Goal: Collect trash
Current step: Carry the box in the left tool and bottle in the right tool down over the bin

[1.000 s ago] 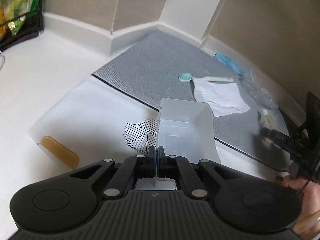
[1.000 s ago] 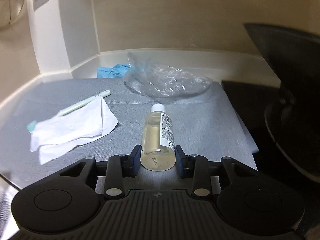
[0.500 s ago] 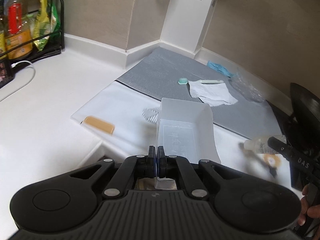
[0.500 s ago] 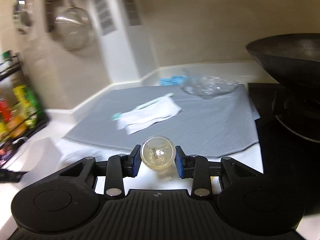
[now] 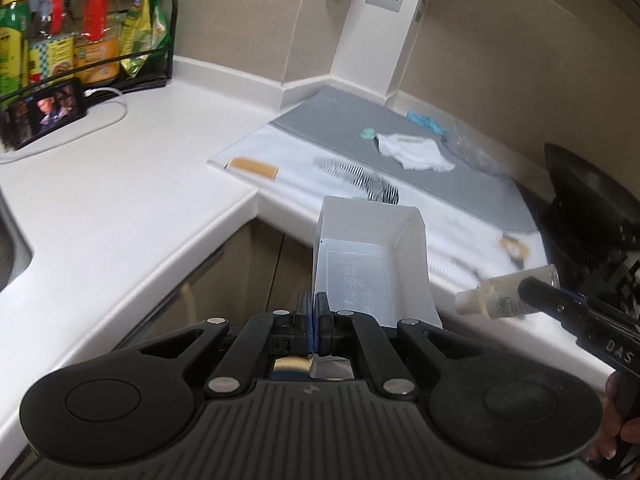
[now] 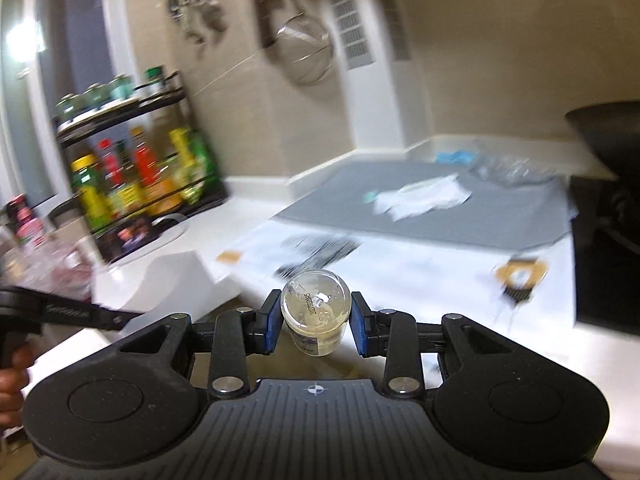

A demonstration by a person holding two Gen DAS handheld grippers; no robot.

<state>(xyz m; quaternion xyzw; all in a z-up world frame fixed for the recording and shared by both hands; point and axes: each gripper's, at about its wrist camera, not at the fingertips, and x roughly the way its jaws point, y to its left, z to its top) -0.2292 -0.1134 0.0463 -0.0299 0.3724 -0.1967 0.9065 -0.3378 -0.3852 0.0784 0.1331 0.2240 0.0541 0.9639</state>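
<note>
While the small clear bottle [image 6: 316,312] sits clamped between the blue pads of the right gripper [image 6: 316,322], base toward the camera and carried clear of the bench [image 5: 120,184], the left gripper [image 5: 314,320] is clenched on the near wall of a white plastic bin [image 5: 372,268], which hangs past the bench edge. From the left wrist view the bottle [image 5: 504,292] lies sideways just beside the bin's right wall, cap pointing toward the opening but not yet over it. By the look of it, one piece of trash is picked up and about to be dropped in; the bin looks empty, though its floor is only partly in view. Left on the grey mat [image 5: 340,116] further back are a crumpled white tissue [image 5: 416,152], a teal-headed toothbrush [image 5: 367,134] partly under it, a blue glove [image 5: 426,122] and a clear plastic bag [image 5: 472,148] near the wall. So most of the collecting seems still ahead.
</note>
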